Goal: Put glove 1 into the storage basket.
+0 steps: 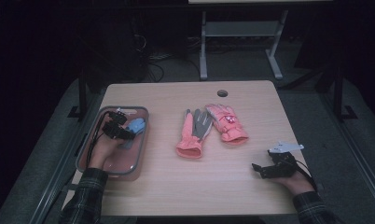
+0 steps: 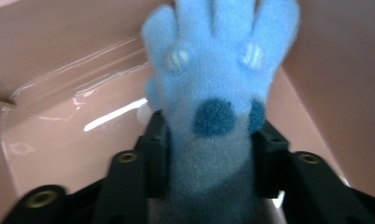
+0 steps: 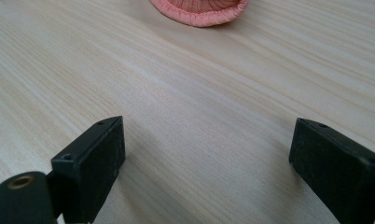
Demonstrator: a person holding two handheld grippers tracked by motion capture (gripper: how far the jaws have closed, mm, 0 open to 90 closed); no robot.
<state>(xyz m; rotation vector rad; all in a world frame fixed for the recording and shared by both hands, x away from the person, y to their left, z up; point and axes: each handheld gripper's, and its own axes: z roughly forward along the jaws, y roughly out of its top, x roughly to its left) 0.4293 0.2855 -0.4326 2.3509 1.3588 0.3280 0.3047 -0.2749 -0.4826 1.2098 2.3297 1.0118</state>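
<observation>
At five o'clock, the right gripper (image 1: 261, 170) is resting on the pale wooden tabletop (image 1: 185, 186), jaws spread wide and holding nothing. At nine o'clock, the left gripper (image 1: 129, 132) is reaching into the pink plastic tray (image 1: 140, 161); its half-open jaws are flanking the fuzzy light-blue glove (image 2: 213, 93), apparently without squeezing it.

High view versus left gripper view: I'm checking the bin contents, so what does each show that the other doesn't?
High view alone: the wooden table, two pink gloves lying on it, and the right claw resting near its edge. Left gripper view alone: two pale buttons and dark blue patches on the blue glove. Both: that glove between the left claw's jaws, inside the pink bin.
</observation>
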